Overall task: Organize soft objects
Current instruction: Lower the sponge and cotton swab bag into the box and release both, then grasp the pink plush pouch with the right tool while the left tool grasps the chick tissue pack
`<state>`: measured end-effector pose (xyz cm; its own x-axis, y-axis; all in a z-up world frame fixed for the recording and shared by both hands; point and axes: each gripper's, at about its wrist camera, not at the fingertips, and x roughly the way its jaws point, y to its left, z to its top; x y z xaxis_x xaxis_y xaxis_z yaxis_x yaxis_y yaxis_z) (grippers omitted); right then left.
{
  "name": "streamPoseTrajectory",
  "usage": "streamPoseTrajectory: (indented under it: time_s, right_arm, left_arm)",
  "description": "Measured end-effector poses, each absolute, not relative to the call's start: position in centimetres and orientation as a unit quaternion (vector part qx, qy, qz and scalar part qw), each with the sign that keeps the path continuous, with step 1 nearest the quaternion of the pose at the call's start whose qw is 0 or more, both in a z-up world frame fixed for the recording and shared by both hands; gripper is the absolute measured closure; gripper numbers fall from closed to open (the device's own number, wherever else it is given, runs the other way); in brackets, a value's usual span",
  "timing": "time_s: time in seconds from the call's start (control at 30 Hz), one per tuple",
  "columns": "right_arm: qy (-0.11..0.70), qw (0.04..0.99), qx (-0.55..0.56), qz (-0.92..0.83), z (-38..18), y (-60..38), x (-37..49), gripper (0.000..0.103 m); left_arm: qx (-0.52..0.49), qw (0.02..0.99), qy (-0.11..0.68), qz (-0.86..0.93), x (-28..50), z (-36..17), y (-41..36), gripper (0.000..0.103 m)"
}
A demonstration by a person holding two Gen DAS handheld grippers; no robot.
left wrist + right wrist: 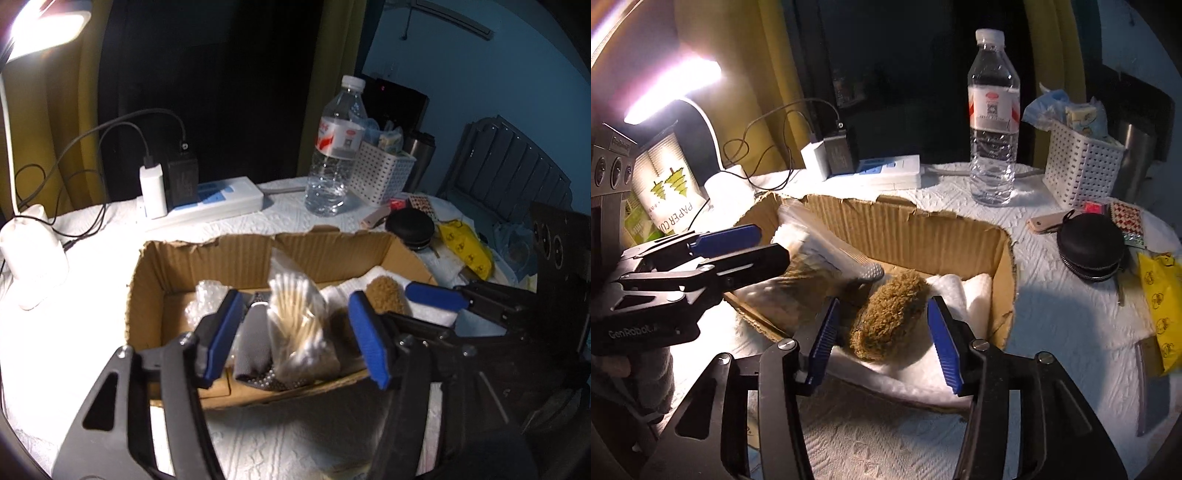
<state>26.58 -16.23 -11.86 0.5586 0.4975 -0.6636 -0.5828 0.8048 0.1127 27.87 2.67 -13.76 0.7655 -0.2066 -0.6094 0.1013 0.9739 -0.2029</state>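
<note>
Left gripper (295, 336), jaws spread wide and empty, hangs over the near wall of the cardboard box (332, 251), framing a clear bag of cotton swabs (295, 317) that stands beside a grey sock (255, 343). Right gripper (882, 343), likewise open and holding nothing, brackets a brown fleecy bundle (890, 314) lying on white foam wrap (975, 291) at the box's right end. The box sits mid-surface, toward the near edge. The bundle is probably light and compressible, so a pinch across its middle should hold; the swab bag looks slick and floppy, likely best taken low on the packed sticks rather than the loose film. Water bottle (993, 122) stands behind, toward the far edge.
</note>
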Motion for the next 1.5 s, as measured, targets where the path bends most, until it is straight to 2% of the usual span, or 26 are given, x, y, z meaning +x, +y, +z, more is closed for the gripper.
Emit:
streamPoseTrajectory:
  time_s: [0.77,0.8,0.83,0.9,1.03,1.4,1.5]
  right_arm:
    - [0.319,0.897,-0.064,0.300,-8.0,-18.1,18.0,0.050]
    - [0.318,0.897,-0.065,0.299,-8.0,-18.1,17.7,0.050]
    - [0.317,0.898,-0.065,0.299,-8.0,-18.2,17.4,0.050]
    - [0.316,0.899,-0.066,0.297,-8.0,-18.4,16.7,0.050]
    - [0.317,0.899,-0.068,0.296,-8.2,-18.7,15.5,0.044]
    - [0.333,0.897,-0.066,0.284,-10.2,-19.9,12.5,0.042]
    - [0.342,0.894,-0.066,0.281,-11.1,-20.2,12.1,0.033]
  left_arm:
    - [-0.062,0.949,0.297,-0.088,19.1,-10.2,1.9,0.040]
    - [-0.062,0.949,0.297,-0.088,18.6,-10.2,1.9,0.035]
    - [-0.063,0.948,0.298,-0.089,18.2,-10.2,1.9,0.026]
    - [-0.066,0.948,0.298,-0.092,17.3,-10.3,1.9,0.022]
    - [-0.065,0.947,0.302,-0.090,15.9,-10.7,1.8,0.021]
    - [-0.066,0.941,0.318,-0.089,13.3,-12.1,1.5,0.021]
    - [-0.065,0.940,0.324,-0.088,12.8,-12.6,1.5,0.021]
